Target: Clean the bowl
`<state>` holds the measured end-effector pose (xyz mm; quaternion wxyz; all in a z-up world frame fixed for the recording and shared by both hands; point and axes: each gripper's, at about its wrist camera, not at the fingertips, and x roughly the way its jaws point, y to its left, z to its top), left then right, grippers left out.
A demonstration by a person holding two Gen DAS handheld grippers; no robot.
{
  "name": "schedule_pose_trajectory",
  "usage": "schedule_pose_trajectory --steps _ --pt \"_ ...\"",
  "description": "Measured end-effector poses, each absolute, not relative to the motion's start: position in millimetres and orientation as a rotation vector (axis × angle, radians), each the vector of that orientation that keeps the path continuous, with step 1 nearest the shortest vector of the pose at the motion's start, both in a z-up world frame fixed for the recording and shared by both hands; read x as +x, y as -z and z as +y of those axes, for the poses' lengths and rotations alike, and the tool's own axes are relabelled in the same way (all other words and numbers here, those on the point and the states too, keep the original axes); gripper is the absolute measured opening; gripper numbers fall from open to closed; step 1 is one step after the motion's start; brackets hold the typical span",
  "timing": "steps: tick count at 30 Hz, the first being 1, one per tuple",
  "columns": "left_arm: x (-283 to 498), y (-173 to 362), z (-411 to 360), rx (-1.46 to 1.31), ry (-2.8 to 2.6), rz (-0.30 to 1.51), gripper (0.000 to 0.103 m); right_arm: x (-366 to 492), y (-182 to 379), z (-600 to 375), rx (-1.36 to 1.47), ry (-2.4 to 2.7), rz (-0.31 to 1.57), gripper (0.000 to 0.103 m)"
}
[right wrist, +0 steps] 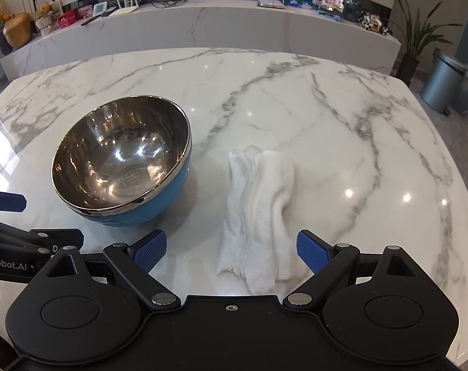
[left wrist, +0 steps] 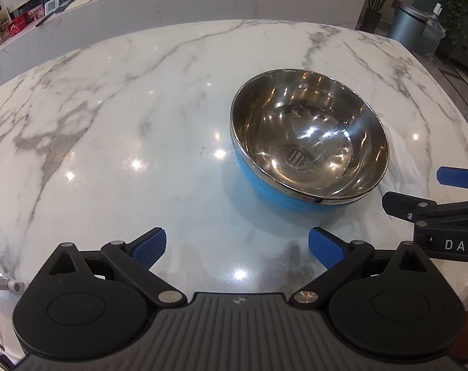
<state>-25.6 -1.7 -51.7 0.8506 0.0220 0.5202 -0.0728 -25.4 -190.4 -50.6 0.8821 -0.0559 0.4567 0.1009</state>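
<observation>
Steel bowl (right wrist: pixel 121 162), blue outside, left-centre on desk (right wrist: pixel 326 117): rigid, probably slick, grip the rim. Cloth (right wrist: pixel 258 210) soft, sits between spread right hand-held gripper (right wrist: pixel 232 252); left hand-held gripper (left wrist: pixel 237 249) spread, empty

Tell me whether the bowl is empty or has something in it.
Empty: the bowl shows only bare shiny metal inside, and the cloth lies beside it.

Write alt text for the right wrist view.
A folded white cloth lies on a marble table between the open blue pads of the right hand-held gripper. An empty steel bowl with a blue outside sits to its left.
</observation>
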Motion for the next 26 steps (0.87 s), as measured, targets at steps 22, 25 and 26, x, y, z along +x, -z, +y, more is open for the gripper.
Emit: schedule_pose_trajectory --steps 22,25,26 --pt "-22.5 55.0 -5.1 0.043 0.145 1.097 0.1 -24.1 50.4 -190.4 -0.116 -0.217 0.95 0.09" --pt "-24.4 54.2 -5.4 0.048 0.145 1.098 0.1 -24.2 50.6 -190.0 -0.117 -0.221 0.948 0.09" --pt "-24.5 54.1 -5.6 0.049 0.145 1.1 0.1 -24.3 50.7 -189.8 -0.118 -0.222 0.947 0.09"
